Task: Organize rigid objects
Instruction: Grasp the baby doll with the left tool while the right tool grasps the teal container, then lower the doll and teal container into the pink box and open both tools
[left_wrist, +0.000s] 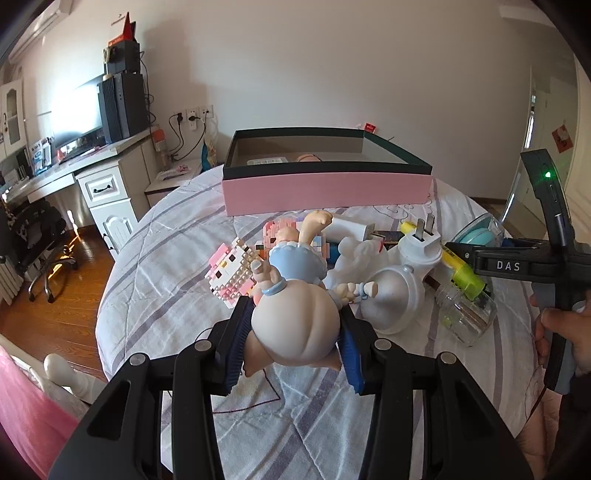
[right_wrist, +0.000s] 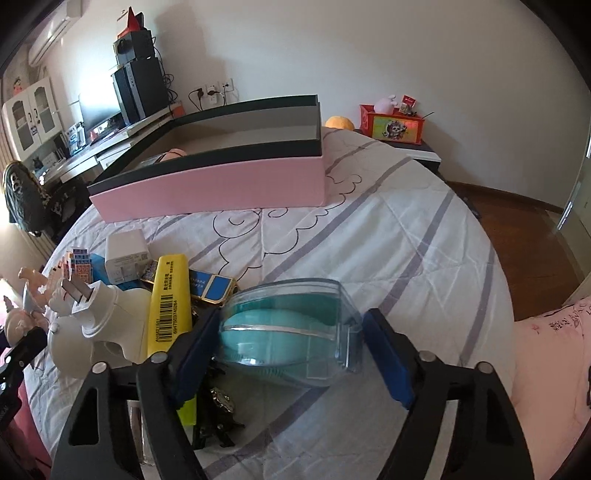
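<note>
Here, quilted bed (right_wrist: 388, 229) with bare striped cloth right of the clutter, pink box (left_wrist: 327, 192) open-topped at far edge, left gripper (left_wrist: 293, 334) pinching doll (left_wrist: 295, 325) above the pile, right gripper (right_wrist: 291, 347) spread around clear case (right_wrist: 295, 328), left pad touching, right pad apart.

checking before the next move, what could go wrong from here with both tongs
1. The left tongs pinch the doll only by its smooth round head, so it may slip or swing on the way to the pink box.
2. The right tongs straddle the clear case with a gap at the right pad; closing may push it into the yellow highlighter.
</note>
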